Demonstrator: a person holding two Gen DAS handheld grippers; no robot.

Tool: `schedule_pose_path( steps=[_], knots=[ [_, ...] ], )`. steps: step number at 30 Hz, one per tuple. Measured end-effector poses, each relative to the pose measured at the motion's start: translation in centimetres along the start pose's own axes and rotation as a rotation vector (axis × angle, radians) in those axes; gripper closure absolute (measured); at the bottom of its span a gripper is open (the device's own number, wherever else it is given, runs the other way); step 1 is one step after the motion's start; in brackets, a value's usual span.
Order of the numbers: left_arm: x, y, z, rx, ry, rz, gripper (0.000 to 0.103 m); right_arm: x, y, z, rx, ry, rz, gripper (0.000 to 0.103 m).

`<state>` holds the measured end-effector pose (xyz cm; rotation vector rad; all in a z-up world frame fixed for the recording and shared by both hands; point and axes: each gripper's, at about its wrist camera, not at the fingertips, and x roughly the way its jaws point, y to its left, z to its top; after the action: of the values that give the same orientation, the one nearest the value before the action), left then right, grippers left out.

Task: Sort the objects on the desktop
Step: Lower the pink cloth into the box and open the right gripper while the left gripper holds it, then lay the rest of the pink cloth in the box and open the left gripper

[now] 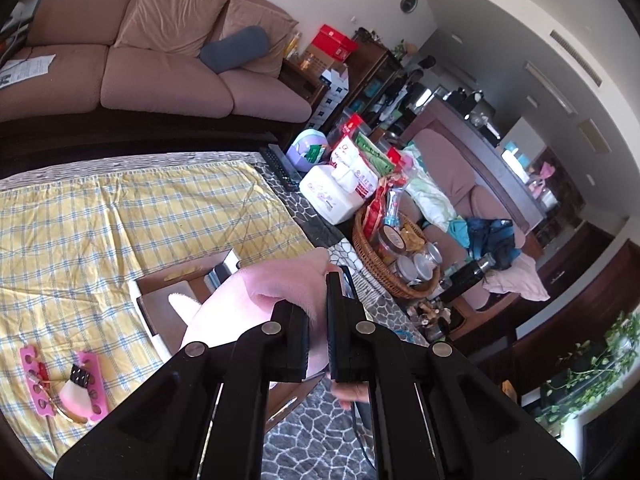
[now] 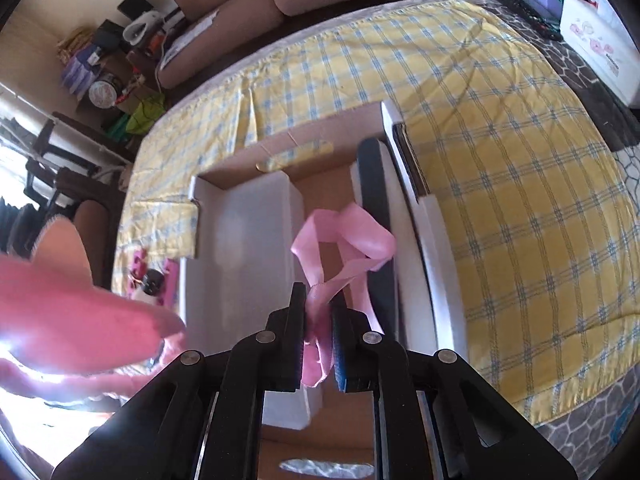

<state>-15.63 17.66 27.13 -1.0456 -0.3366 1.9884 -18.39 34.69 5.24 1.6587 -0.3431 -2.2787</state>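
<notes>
My left gripper (image 1: 317, 312) is shut on a soft pink cloth piece (image 1: 256, 300) and holds it above an open cardboard box (image 1: 168, 304) on the yellow checked cloth (image 1: 120, 220). My right gripper (image 2: 319, 312) is shut on a pink ribbon (image 2: 344, 240), whose loops hang over the same box (image 2: 320, 136). Inside the box are a white block (image 2: 248, 232) and a dark flat item (image 2: 374, 184) on edge. The pink cloth piece shows blurred at the left of the right wrist view (image 2: 72, 312). Pink toe separators with a small brush (image 1: 76, 384) lie left of the box.
A wicker basket (image 1: 372, 256) of jars and snack packs, a white tissue box (image 1: 332, 196) and a remote (image 1: 280, 168) stand on the table's right side. A brown sofa (image 1: 160, 64) is behind the table. A chair with clothes (image 1: 480, 236) is at right.
</notes>
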Motion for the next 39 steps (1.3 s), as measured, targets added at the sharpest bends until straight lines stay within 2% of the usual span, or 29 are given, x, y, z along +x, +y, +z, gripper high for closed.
schedule_pose_path(
  steps=[1,2,3,4,5,12,17,21,24,27,31,35,37,39],
  knots=[
    [0.6,-0.1,0.3,-0.001,0.003,0.002,0.097,-0.1,0.1,-0.4,-0.034,0.010,-0.040,0.082],
    [1.3,-0.2,0.6,-0.001,0.008,0.004,0.097,-0.3,0.3,-0.8,-0.070,0.019,-0.081,0.061],
    [2.1,-0.2,0.8,-0.002,0.013,0.006,0.097,-0.7,0.4,-1.3,-0.101,0.021,-0.112,0.050],
    [2.9,-0.1,1.0,-0.004,0.019,0.006,0.097,-1.4,0.4,-1.7,-0.123,0.008,-0.123,0.035],
    [3.7,0.0,1.1,-0.005,0.026,0.010,0.097,-2.3,0.5,-2.1,-0.139,-0.009,-0.114,0.030],
    [8.7,1.0,2.5,-0.001,0.062,0.056,0.097,-7.6,-0.2,-3.6,-0.124,-0.133,-0.026,0.031],
    [9.7,0.7,4.5,-0.008,0.042,0.035,0.097,-7.9,-0.5,-3.1,-0.095,-0.161,0.006,0.037],
    [9.6,-0.6,4.3,0.025,0.009,0.021,0.097,-7.8,-0.7,-3.2,-0.085,-0.178,0.020,0.037],
    [10.5,-0.1,1.7,0.029,0.017,0.069,0.097,-7.5,-1.0,-3.4,-0.076,-0.176,0.019,0.037],
    [12.6,2.3,-2.6,-0.057,0.070,0.099,0.097,-7.2,-1.5,-3.7,-0.066,-0.171,0.018,0.037],
    [14.9,4.4,-7.3,-0.158,0.145,0.082,0.097,-7.3,-1.6,-4.1,-0.067,-0.160,0.003,0.037],
    [15.4,6.0,-9.2,-0.279,0.134,0.038,0.097,-7.6,-1.5,-4.5,-0.078,-0.155,-0.034,0.037],
    [15.7,6.4,-9.9,-0.314,0.143,0.049,0.096,-7.7,-1.6,-4.7,-0.075,-0.152,-0.042,0.037],
    [16.2,6.5,-10.6,-0.318,0.169,0.065,0.089,-7.6,-1.8,-4.9,-0.073,-0.148,-0.057,0.037]
  ],
)
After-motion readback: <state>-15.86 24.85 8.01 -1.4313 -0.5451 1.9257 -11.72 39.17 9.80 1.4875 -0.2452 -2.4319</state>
